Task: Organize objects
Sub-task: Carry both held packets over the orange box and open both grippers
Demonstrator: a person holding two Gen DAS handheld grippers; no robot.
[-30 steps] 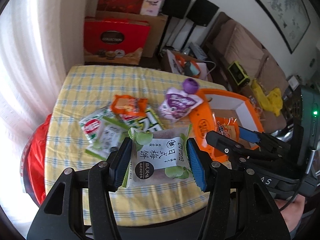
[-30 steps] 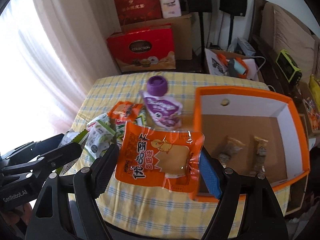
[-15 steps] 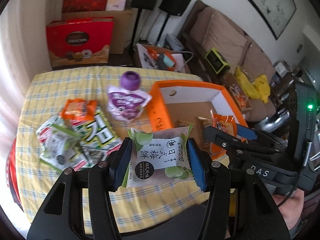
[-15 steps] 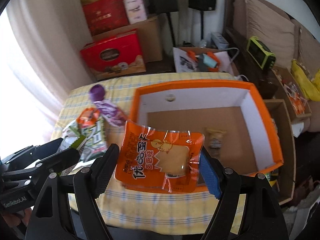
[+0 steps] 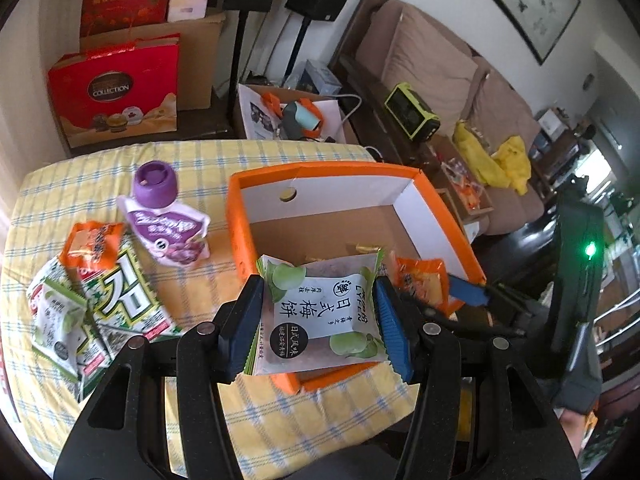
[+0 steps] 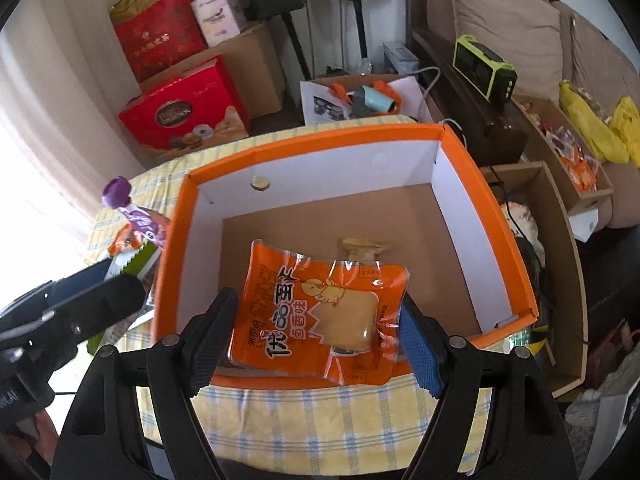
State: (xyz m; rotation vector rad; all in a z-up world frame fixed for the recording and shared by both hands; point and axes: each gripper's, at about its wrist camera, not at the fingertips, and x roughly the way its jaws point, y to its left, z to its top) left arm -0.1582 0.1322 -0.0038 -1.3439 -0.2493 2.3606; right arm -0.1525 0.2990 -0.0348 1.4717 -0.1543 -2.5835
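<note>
My left gripper (image 5: pixel 316 324) is shut on a white and green snack packet (image 5: pixel 324 312), held above the near left corner of the orange box (image 5: pixel 236 224). My right gripper (image 6: pixel 316 332) is shut on an orange snack packet (image 6: pixel 316 320) over the box's near rim (image 6: pixel 168 264). A small wrapped snack (image 6: pixel 362 247) lies on the box's brown floor. On the yellow checked tablecloth (image 5: pixel 80 176) left of the box lie a purple pouch (image 5: pixel 168 224), an orange packet (image 5: pixel 90 242) and green and white packets (image 5: pixel 108 304). The right gripper with its orange packet (image 5: pixel 424 284) shows in the left wrist view.
Red gift boxes (image 5: pixel 116 96) and cardboard boxes stand on the floor beyond the table. A sofa (image 5: pixel 440 72) and a low shelf with a green device (image 6: pixel 486 68) are at the right. A wooden crate (image 6: pixel 552 264) stands right of the table.
Both grippers have travelled to the right with their packets, from over the pile of snacks to over the orange box. Their hold on the packets is unchanged.
</note>
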